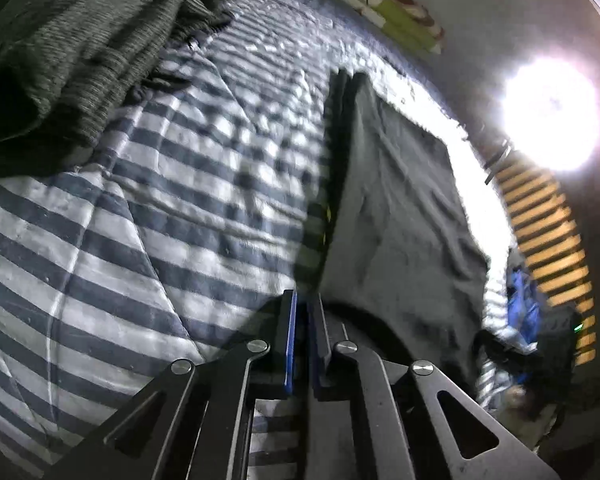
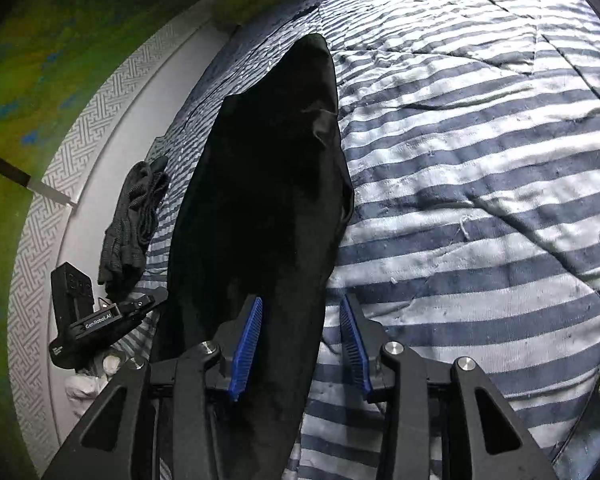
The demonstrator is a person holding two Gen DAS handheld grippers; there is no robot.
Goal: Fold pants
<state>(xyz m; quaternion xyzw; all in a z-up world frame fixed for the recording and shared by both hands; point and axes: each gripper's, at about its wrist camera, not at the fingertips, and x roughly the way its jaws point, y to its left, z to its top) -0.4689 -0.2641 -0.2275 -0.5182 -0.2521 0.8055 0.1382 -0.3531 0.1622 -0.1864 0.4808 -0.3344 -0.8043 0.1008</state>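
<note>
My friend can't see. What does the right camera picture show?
Dark pants lie stretched along a blue-and-white striped blanket. The right hand-held gripper hangs open over their near edge, and the left hand-held gripper is at the far left.

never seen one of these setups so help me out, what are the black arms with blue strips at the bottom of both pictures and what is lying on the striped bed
There is no robot here. A person holds a two-finger claw in each hand, and a fisheye camera on each claw looks forward along its fingers, so the black arms are the claws themselves.

The left wrist picture shows the left claw, shut, its blue pads nearly together at the edge of the dark pants; whether cloth is pinched between them I cannot tell.

The right wrist picture shows the right claw open over the same pants, its pads apart and not pressing. The left claw appears there from the side.

Everything lies on a blue and white striped quilt. A grey-green knitted garment is heaped farther back, and a small dark cloth sits near the bed's edge.
</note>
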